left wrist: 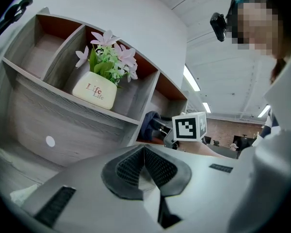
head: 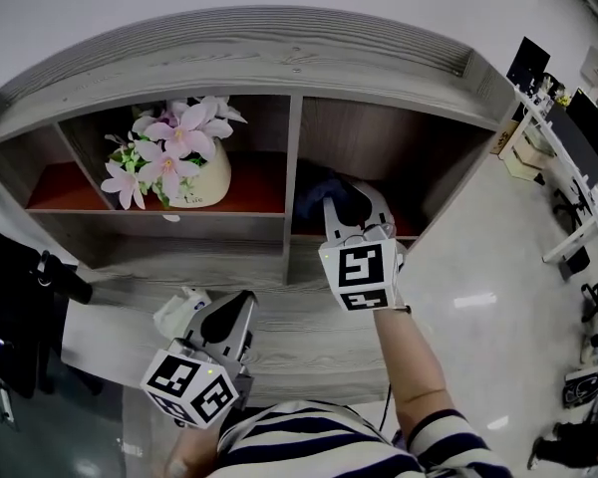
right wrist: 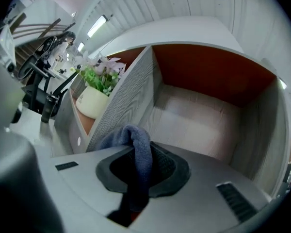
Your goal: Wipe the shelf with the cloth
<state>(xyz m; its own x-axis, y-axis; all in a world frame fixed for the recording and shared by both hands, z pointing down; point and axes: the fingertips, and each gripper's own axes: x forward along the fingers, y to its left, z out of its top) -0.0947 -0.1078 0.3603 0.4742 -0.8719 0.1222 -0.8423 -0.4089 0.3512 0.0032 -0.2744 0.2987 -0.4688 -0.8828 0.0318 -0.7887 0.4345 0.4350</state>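
- The grey wood-grain shelf (head: 279, 58) has open compartments with a red-brown inner panel.
- A cream pot (head: 201, 179) of pink flowers (head: 169, 142) stands in the compartment left of the upright divider (head: 290, 182). It is well apart from both of my grippers.
- A crumpled white wad (head: 177, 312) lies on the lower ledge just beside my left gripper (head: 241, 302). A black device (head: 10, 317) stands at the far left.
- Nothing stands between the right-hand compartment and my right gripper (head: 344, 205), which is at its mouth, close to the divider.
- The left gripper's ribbed pads (left wrist: 155, 166) are pressed together at the tips with nothing between them. It hangs low in front of the shelf, clear of it.
- The right gripper's jaws pinch the cloth (right wrist: 138, 154) across a bunched fold.
- The cloth is dark blue-grey and soft-napped. One rounded loop rises above the pads and the rest trails down behind them.
- In the head view the cloth (head: 314, 189) shows as a dark lump inside the right compartment, next to the divider. I cannot tell whether it touches the compartment's surface.
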